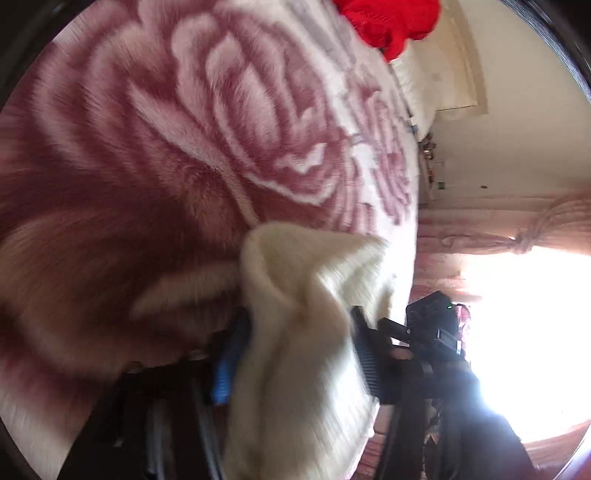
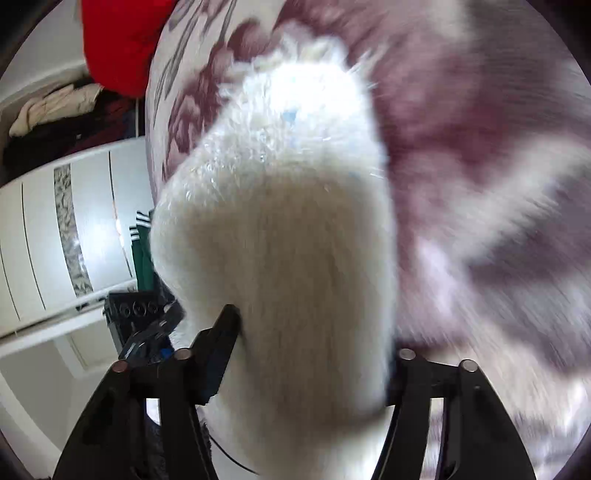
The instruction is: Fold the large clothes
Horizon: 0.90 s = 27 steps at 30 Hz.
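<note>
A cream fuzzy knit garment (image 1: pixel 295 332) fills the space between the fingers of my left gripper (image 1: pixel 295 354), which is shut on it above the bed. The blue pad (image 1: pixel 223 373) of one finger shows at its left. In the right wrist view the same cream garment (image 2: pixel 288 258) bulges up between the jaws of my right gripper (image 2: pixel 310 354), which is shut on it; its right finger is hidden by the fabric. The other gripper (image 1: pixel 432 332) shows just right of the garment in the left wrist view.
A pink and maroon rose-pattern plush blanket (image 1: pixel 166 147) covers the bed under both grippers. A red garment (image 1: pixel 391 22) lies at the bed's far end. A bright window with pink curtains (image 1: pixel 517 240) is at right. A white wardrobe (image 2: pixel 74 236) stands beside the bed.
</note>
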Each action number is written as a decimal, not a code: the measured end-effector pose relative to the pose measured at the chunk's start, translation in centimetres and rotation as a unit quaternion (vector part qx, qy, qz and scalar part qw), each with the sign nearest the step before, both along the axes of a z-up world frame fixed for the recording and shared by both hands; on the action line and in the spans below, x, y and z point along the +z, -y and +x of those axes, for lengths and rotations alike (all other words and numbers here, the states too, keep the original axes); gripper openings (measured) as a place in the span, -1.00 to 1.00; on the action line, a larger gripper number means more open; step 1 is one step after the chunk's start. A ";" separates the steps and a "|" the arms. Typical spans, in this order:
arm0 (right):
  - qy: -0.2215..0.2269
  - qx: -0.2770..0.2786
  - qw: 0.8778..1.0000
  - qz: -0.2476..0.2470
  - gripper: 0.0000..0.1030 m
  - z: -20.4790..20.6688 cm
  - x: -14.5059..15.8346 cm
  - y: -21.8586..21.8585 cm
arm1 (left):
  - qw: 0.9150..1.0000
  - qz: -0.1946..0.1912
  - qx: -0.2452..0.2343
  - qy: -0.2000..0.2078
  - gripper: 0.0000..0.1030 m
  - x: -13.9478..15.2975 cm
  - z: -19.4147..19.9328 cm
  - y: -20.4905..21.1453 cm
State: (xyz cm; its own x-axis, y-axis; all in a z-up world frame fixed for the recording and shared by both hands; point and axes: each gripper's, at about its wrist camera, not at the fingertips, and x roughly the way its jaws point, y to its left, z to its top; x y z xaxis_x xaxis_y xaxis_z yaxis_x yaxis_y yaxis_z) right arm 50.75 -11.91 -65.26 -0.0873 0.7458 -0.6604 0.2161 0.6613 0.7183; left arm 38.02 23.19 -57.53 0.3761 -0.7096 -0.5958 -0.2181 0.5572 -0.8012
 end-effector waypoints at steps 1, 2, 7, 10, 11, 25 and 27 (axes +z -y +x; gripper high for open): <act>0.002 -0.001 1.000 -0.011 0.48 -1.1 1.2 1.1 | 1.000 -0.002 0.001 0.010 0.26 1.3 -1.3 -0.3; 0.007 0.004 1.000 -0.015 0.63 -2.3 2.2 1.9 | 1.000 -0.003 0.004 0.018 0.27 2.6 -2.9 -0.6; -0.013 0.023 0.999 -0.018 0.65 -12.6 6.3 7.3 | 1.000 0.004 0.009 0.009 0.43 5.5 -10.8 -0.7; -0.062 0.019 0.998 -0.015 0.73 -20.1 5.3 8.6 | 0.999 0.022 -0.018 -0.024 0.54 4.3 -15.9 0.9; -0.079 0.013 0.997 -0.008 0.74 -22.6 4.3 8.8 | 0.997 0.039 -0.034 -0.049 0.55 2.8 -17.7 1.7; -0.130 -0.017 0.990 0.059 -0.49 -35.3 -4.5 2.0 | 0.987 0.087 -0.065 -0.115 -0.70 -4.0 -24.9 8.8; -0.128 -0.034 0.988 0.082 -0.64 -35.6 -2.9 1.9 | 0.990 0.067 -0.042 -0.119 -0.72 -2.4 -25.2 8.3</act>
State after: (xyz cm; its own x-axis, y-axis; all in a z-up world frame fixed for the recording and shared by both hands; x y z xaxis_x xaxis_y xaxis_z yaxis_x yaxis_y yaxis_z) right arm 15.16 -13.82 -68.16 -0.1819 0.8511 -0.4924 0.4440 0.5179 0.7312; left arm 12.79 14.89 -59.89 0.1566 -0.6404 -0.7519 -0.3401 0.6798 -0.6498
